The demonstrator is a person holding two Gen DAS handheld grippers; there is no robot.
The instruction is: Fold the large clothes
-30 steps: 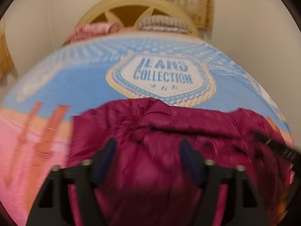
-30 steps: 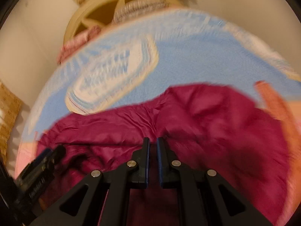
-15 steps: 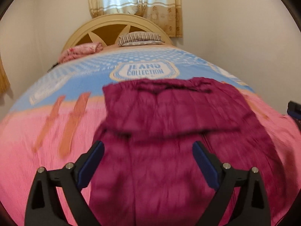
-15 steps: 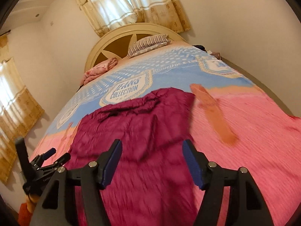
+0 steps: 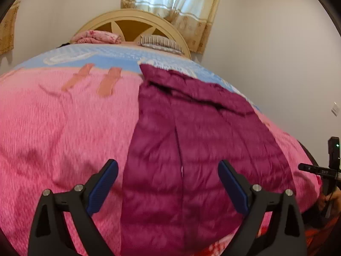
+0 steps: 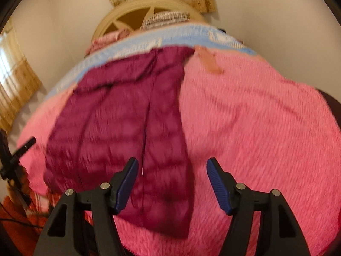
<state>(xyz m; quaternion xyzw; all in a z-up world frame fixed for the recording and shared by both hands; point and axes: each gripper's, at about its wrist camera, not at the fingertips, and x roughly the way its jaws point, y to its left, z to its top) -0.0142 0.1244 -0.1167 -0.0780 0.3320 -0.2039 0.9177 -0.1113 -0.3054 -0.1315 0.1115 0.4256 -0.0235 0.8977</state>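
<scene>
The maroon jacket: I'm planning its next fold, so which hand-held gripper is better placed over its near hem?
Probably the left hand-held gripper: its open jaws straddle the maroon jacket. The right hand-held gripper hangs over the jacket's edge and pink bedspread.

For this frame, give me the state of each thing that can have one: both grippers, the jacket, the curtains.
Left gripper: open, holding nothing.
Right gripper: open, holding nothing.
Jacket: lying flat on the bedspread, top part folded over, released.
Curtains: drawn, light showing through.
</scene>
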